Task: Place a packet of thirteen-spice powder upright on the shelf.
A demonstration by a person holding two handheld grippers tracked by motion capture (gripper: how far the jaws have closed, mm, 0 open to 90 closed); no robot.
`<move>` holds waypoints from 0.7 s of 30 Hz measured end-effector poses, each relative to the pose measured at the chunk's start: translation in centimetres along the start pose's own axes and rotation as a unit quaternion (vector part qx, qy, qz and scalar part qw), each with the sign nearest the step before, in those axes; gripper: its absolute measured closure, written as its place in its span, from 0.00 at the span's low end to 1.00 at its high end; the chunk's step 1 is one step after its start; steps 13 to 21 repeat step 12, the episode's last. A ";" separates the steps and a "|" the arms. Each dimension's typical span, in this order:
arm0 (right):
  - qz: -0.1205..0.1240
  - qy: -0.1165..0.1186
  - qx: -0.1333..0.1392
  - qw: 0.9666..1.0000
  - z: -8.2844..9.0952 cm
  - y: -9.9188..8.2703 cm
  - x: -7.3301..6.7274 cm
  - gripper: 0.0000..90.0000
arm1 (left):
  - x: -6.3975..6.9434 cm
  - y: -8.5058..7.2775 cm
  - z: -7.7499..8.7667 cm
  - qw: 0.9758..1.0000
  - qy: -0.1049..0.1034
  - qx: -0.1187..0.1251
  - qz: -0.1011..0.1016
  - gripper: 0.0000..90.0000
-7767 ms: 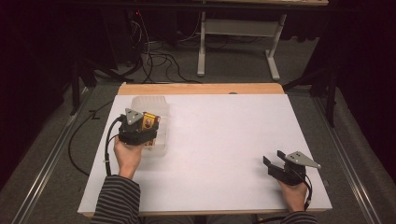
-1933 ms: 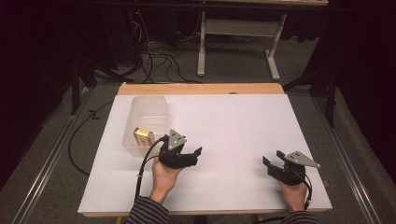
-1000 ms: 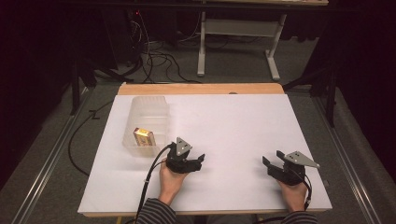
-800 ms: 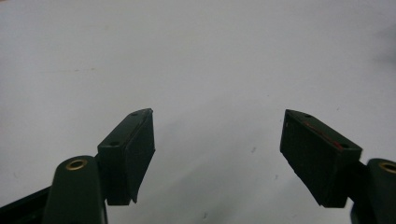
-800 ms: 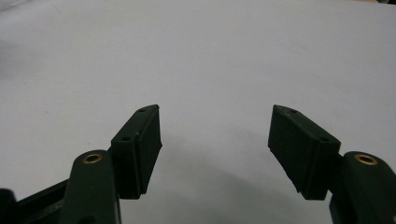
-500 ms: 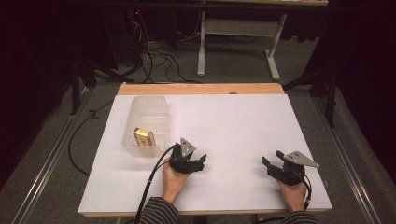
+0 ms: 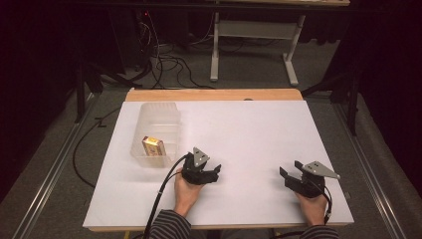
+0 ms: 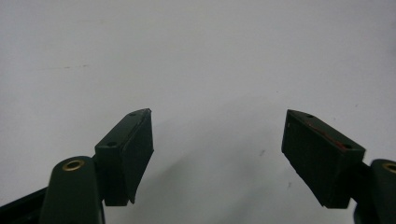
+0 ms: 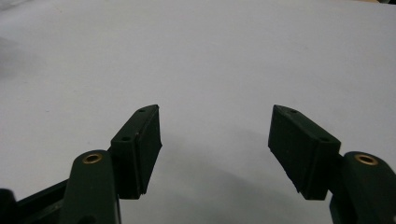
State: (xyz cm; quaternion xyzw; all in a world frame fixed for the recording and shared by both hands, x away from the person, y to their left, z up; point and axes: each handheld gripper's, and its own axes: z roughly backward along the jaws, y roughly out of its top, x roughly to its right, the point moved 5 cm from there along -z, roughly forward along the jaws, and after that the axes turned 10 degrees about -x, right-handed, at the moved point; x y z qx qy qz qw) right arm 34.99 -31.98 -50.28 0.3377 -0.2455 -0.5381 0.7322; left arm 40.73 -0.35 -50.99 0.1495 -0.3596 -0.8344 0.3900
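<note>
A clear plastic container point(image 7: 158, 124) stands at the table's left, and a small yellow-orange box point(image 7: 153, 146) lies in its near end. My left gripper point(image 7: 215, 172) rests low over the white table point(image 7: 259, 134), right of the container and apart from it. In the left gripper view its jaws point(image 8: 217, 140) stand open over bare white surface; they have just been opening, with nothing between them. My right gripper point(image 7: 290, 170) sits near the front right edge. It is open too, and its own view point(image 9: 215, 140) has nothing between the jaws.
A wooden strip point(image 7: 214, 94) borders the table's far edge. Beyond it are a dark floor with cables point(image 7: 164, 59) and a grey table frame point(image 7: 254, 35). The left gripper's cable point(image 7: 159, 199) trails off the front edge.
The left gripper has left the container, where the yellow-orange box now lies, and come to the table's front middle, drifting slightly right in the last second. The right gripper has stayed still.
</note>
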 end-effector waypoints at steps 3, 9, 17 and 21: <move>0.000 -0.001 0.000 1.000 0.0 0.0 0.0 0.39 | 0.1 0.0 0.0 1.000 0.003 -0.002 -0.006 0.28; -0.001 0.000 0.001 1.000 0.0 0.0 0.0 0.39 | 0.1 0.0 -0.1 1.000 0.006 -0.004 -0.008 0.28; -0.001 0.000 0.000 1.000 0.0 0.0 0.0 0.39 | 0.1 0.0 -0.1 1.000 0.005 -0.004 -0.006 0.28; -0.001 0.000 0.000 1.000 0.0 0.0 0.0 0.39 | 0.1 0.0 -0.1 1.000 0.005 -0.004 -0.006 0.28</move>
